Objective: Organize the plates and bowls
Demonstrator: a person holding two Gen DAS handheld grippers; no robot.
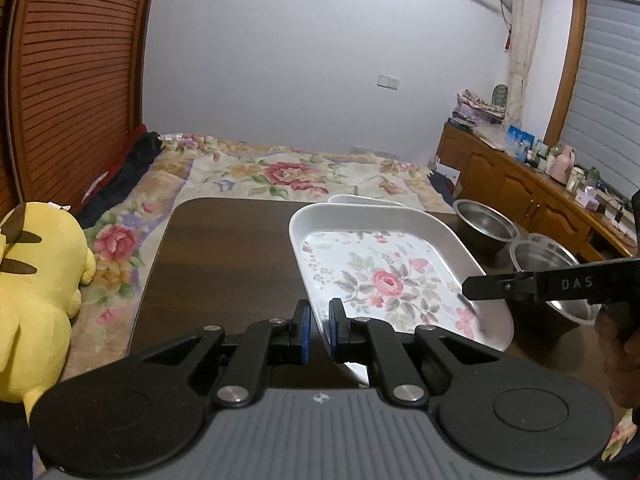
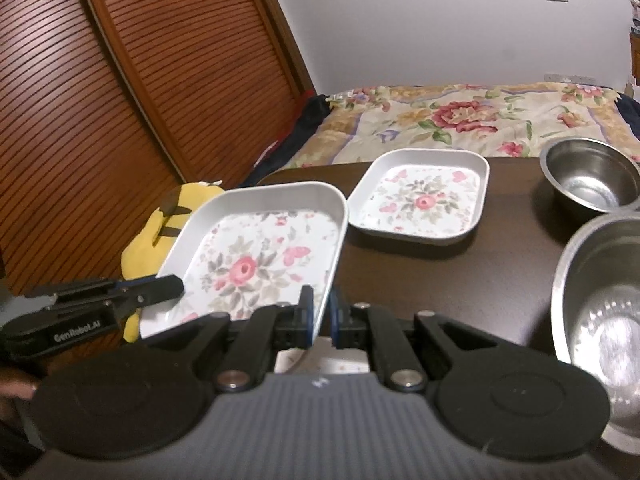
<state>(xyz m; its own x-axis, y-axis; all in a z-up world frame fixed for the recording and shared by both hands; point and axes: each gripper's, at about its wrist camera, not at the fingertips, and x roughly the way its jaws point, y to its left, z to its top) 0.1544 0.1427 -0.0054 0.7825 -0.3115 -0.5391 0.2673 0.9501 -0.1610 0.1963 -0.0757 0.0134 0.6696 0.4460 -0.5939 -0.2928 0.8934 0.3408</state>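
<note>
Here a square floral plate point(image 2: 256, 256) is held clear of the dark desk point(image 1: 224, 256) by both tools at once, each clamped narrowly on a rim. The left hand-held gripper point(image 1: 319, 330) is shut on the plate's near left edge, the rim passing between its blue pads, and the right hand-held gripper point(image 2: 321, 320) is shut on the opposite near edge. A grip on two sides is probably chosen because the plate is wide and shallow and would tip from a single pinch; it is carried slightly tilted. A second floral plate point(image 2: 420, 196) lies flat on the desk just beyond the lifted one, toward the bed point(image 2: 460, 120), and is likely the place where the carried plate is to be stacked. Two steel bowls, one farther point(image 2: 592, 180) and one nearer point(image 2: 604, 312), are set to the right on the desk, apart from the plates. A yellow plush toy point(image 1: 36, 280) lies on the bed beside the desk's left edge.
</note>
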